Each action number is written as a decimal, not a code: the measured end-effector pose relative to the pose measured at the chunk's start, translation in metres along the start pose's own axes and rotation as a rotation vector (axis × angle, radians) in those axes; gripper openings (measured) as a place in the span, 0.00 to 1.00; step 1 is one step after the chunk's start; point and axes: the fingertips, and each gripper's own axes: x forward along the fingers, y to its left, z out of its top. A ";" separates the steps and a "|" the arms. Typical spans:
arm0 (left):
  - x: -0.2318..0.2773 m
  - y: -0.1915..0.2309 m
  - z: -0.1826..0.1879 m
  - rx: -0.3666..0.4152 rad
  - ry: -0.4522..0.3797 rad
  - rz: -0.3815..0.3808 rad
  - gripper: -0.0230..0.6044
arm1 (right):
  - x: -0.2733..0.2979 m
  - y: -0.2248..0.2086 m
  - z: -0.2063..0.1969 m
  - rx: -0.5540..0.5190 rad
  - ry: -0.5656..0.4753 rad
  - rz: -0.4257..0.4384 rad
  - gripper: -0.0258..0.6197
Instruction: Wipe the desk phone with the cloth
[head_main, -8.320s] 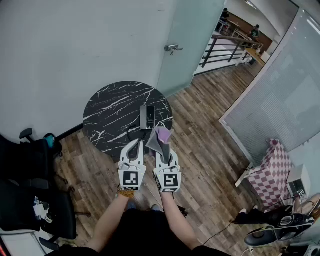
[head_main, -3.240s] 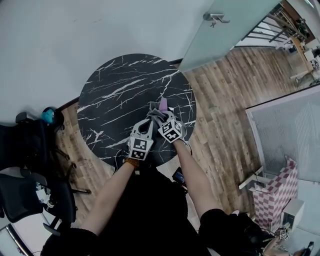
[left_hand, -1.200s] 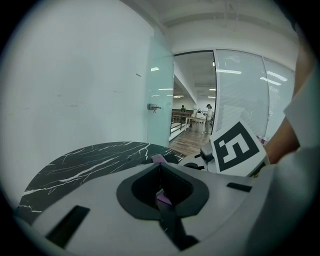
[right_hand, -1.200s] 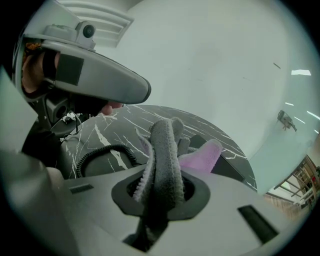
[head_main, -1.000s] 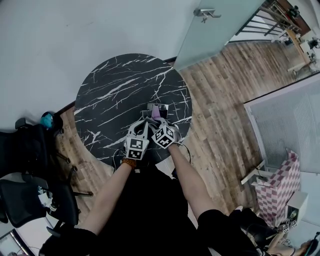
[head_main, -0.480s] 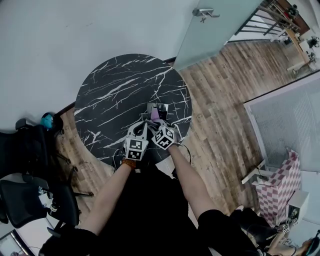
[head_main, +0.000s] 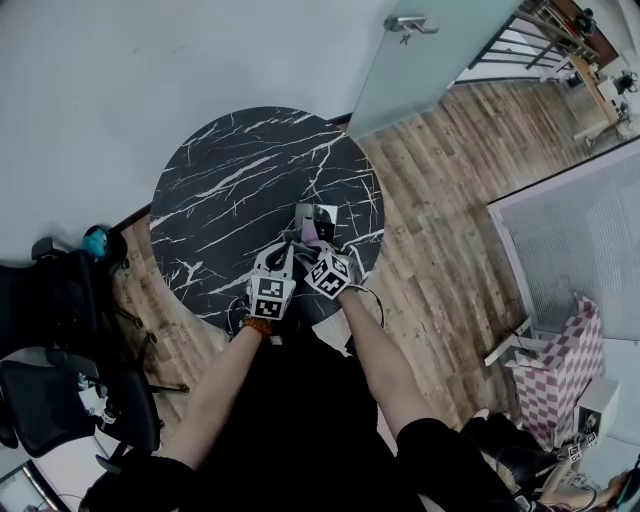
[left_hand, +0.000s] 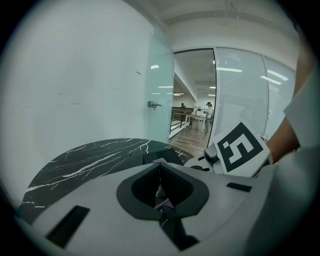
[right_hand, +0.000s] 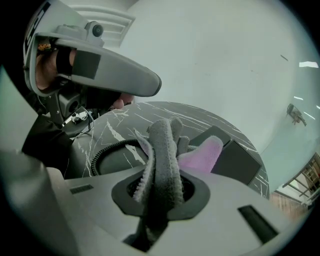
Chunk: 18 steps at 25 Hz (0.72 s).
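jaws clamped on cloth (right_hand: 162, 150), right gripper (right_hand: 159, 194)

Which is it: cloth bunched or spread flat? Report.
Bunched, not spread: the cloth stands up in gray and pink folds, pinched between the shut right tongs.

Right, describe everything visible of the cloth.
The cloth is fleecy, grey on one face and pale pink on the other, with a stitched edge. It is bunched into upright folds, pinched between the shut jaws of the right tool, and stands out beyond them over the desk phone on the black marbled table.
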 end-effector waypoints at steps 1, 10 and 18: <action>0.000 0.001 0.000 0.001 -0.001 0.000 0.06 | 0.000 0.001 0.000 0.002 -0.001 0.001 0.13; -0.003 -0.001 -0.002 0.007 0.002 -0.015 0.06 | 0.001 0.013 -0.005 -0.001 0.013 0.026 0.13; -0.001 -0.005 -0.004 0.008 0.007 -0.032 0.06 | 0.002 0.022 -0.008 -0.001 0.020 0.066 0.13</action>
